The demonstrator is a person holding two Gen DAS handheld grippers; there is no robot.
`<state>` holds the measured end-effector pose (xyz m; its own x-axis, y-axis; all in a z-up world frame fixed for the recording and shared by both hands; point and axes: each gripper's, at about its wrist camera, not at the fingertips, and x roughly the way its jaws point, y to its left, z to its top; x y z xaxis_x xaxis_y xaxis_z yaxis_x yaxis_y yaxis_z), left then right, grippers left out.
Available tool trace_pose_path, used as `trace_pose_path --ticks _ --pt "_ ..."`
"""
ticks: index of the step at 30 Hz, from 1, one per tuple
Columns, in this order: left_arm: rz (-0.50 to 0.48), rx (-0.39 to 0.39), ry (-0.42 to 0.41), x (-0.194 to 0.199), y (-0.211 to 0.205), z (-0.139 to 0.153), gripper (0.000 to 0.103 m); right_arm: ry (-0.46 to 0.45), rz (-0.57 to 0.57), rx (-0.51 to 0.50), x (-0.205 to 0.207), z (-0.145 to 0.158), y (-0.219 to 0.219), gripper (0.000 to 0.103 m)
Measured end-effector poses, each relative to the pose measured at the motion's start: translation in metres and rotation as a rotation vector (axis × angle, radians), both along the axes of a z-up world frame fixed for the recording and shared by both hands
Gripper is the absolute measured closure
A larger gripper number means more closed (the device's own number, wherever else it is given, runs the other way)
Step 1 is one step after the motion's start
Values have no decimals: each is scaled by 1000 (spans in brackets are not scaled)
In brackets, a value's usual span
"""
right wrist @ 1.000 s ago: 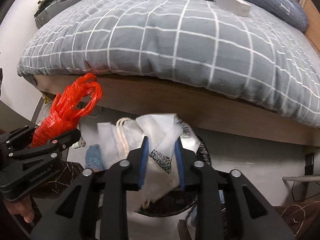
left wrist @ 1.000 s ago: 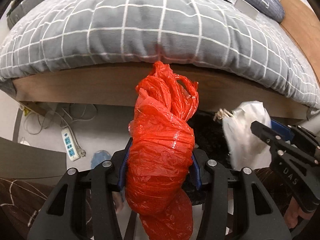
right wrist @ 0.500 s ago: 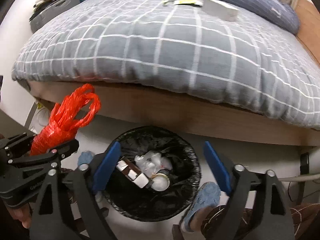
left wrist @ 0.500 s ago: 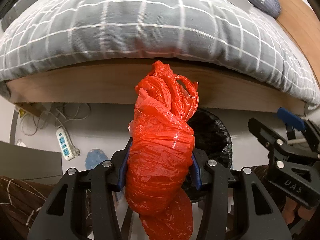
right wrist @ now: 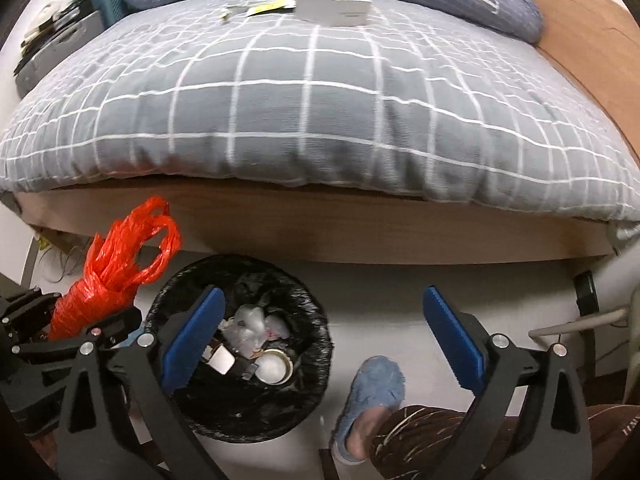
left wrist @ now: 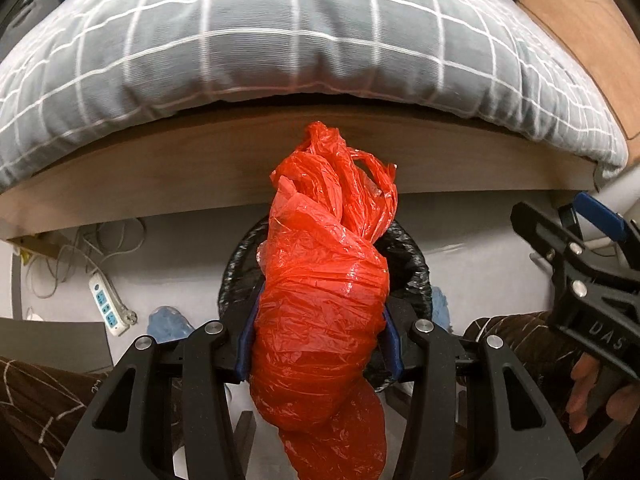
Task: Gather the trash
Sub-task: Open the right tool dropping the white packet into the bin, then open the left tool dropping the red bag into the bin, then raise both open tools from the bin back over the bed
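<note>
1. Beside the bed: black-lined trash bin [right wrist: 240,344], scraps inside.
2. Left gripper [left wrist: 318,342]: pads pinching a bundled red plastic bag [left wrist: 324,304] over the bin.
3. Right gripper [right wrist: 324,344]: jaws just opened, spread wide, nothing between.
4. Floor: 1 blue slipper [right wrist: 376,392].

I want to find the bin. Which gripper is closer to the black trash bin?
Left, probably. The left gripper holds the red bag right over the black trash bin; the right gripper hangs open, off to its side.

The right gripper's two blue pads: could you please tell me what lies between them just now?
Nothing is held. In the right wrist view, the right gripper stands wide open; between its pads show the trash bin's rim and bare floor.
</note>
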<state>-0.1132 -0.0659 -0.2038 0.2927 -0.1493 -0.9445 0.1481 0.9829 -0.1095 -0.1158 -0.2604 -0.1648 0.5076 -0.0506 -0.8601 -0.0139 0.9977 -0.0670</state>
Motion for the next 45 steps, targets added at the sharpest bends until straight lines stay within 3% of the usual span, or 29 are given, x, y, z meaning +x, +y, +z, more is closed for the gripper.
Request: trace_pose_path --ticks 7,9,14,21,45 --pt "-24 19 -16 -2 -16 2 50 3 -32 5 1 1 -12 8" --pt "-20 24 -31 -2 -14 2 38 -2 -32 6 0 2 -10 8" --pt "3 34 -72 -1 -6 14 20 -15 -27 17 2 8 -5 8" --pt "48 28 -142 2 9 40 6 -70 -15 12 -2 27 1 8" --pt "86 -12 -375 37 25 128 6 -294 -28 7 17 113 -4 8"
